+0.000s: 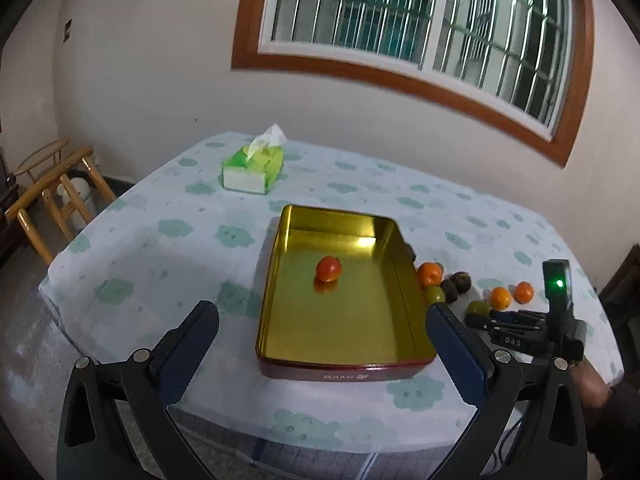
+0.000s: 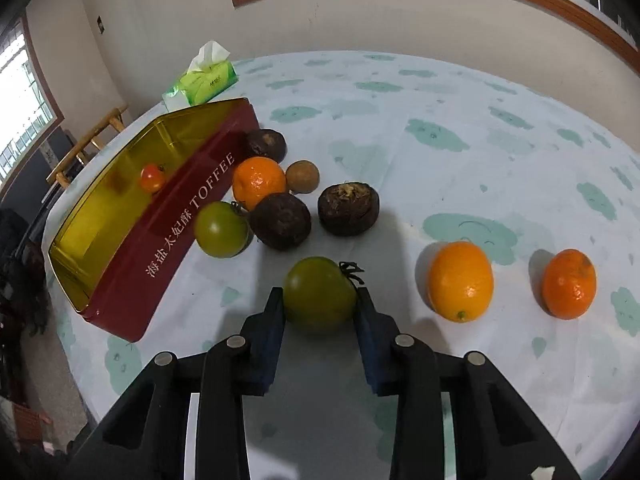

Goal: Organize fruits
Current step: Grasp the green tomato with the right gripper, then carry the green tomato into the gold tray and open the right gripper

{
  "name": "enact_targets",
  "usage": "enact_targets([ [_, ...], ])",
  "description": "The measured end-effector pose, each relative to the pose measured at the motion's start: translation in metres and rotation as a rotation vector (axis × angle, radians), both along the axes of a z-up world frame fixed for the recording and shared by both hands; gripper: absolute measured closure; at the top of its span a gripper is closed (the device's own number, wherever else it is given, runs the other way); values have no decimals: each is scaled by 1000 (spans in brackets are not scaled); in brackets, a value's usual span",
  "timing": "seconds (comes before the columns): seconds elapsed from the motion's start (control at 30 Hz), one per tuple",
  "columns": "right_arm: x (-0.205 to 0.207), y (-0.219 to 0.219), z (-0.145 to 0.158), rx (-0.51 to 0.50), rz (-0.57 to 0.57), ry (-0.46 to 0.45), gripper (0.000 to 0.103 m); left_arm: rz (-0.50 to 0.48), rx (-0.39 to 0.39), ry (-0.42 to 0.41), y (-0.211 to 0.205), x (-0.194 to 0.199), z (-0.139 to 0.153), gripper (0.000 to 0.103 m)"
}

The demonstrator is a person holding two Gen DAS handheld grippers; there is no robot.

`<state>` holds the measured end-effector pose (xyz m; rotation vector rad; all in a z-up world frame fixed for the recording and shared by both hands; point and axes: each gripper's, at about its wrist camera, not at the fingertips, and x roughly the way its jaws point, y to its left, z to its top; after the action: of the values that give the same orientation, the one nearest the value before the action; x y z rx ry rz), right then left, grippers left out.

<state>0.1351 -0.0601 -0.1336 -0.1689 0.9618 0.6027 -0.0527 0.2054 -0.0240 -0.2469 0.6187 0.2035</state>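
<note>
A red toffee tin [image 1: 340, 374] with a gold inside sits on the table and holds one red tomato [image 1: 329, 268]; the tin [image 2: 188, 216] and the tomato [image 2: 152, 177] also show in the right wrist view. My right gripper [image 2: 320, 300] is shut on a green tomato [image 2: 320, 298] that rests on the cloth. To its right lie two oranges [image 2: 460, 280] [image 2: 569, 283]. Beside the tin lie another green tomato [image 2: 221, 229], an orange [image 2: 259, 182], three dark brown fruits [image 2: 348, 208] and a small brown one [image 2: 303, 176]. My left gripper [image 1: 320, 320] is open and empty above the tin's near end.
A green tissue pack [image 1: 254, 168] stands at the far side of the cloud-patterned tablecloth [image 1: 160, 240]. Wooden chairs [image 1: 52, 200] stand left of the table. The wall and a window [image 1: 420, 20] are behind.
</note>
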Motion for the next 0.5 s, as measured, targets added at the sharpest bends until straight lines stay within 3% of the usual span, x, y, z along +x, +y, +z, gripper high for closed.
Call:
enact_targets([
  [0.13,-17,7,34,103,20,-28,73,-49,-24,-57,6,-15,-1,0],
  [0.3,-44,73,85,204,229,-60,73,4,-100,-54,21,-16,-6,1],
  [0.4,-45,109,84,199,280,-43,72,55,-97,-57,30,-24,-8,0],
  [0.5,-30,137,64,165,284,6,72,64,-8,-7,28,-28,-8,0],
])
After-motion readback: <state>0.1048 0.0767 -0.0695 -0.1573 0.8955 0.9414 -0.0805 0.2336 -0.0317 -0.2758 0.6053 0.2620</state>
